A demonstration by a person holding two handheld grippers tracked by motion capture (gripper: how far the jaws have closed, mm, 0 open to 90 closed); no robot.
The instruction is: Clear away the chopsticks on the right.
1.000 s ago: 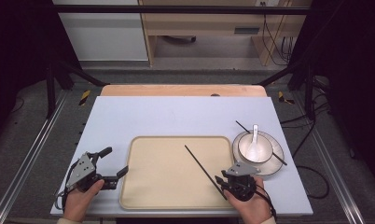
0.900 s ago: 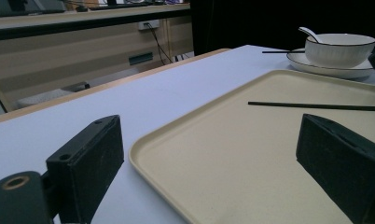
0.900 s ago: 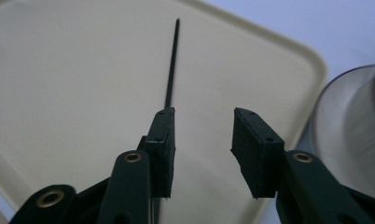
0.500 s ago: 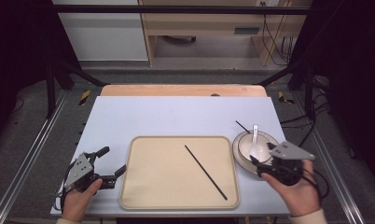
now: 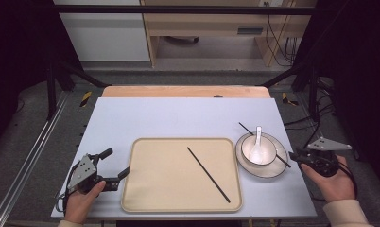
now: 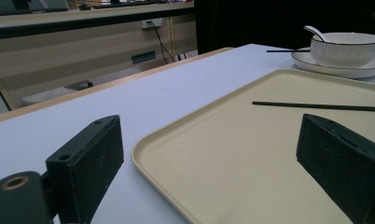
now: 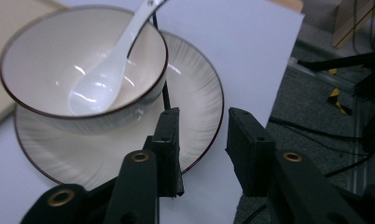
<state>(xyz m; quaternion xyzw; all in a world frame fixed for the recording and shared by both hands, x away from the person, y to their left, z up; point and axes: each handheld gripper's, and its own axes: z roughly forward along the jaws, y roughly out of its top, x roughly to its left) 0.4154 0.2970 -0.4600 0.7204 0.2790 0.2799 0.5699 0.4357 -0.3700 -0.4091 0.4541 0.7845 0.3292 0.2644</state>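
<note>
left hand-held gripper (image 5: pixel 110 166): released, jaws wide, at beige tray (image 5: pixel 155 189) left edge | right hand-held gripper (image 5: pixel 297 156): released, just right of plate (image 5: pixel 273 170) holding bowl (image 5: pixel 258 150) and spoon (image 5: pixel 257 142) | black chopstick (image 5: pixel 208 174): on tray, between both; second chopstick (image 5: pixel 283 161) across plate

Two thin black chopsticks are lying out: one (image 5: pixel 208 174) at the tray's centre, another (image 5: pixel 245 127) at the plate's 12 o'clock. One beige rectangular tray (image 5: pixel 141 198), one white dark-rimmed plate (image 5: pixel 273 170), one white dark-rimmed bowl (image 5: pixel 268 144) and one white ceramic spoon (image 5: pixel 257 142) are sitting there.
</note>
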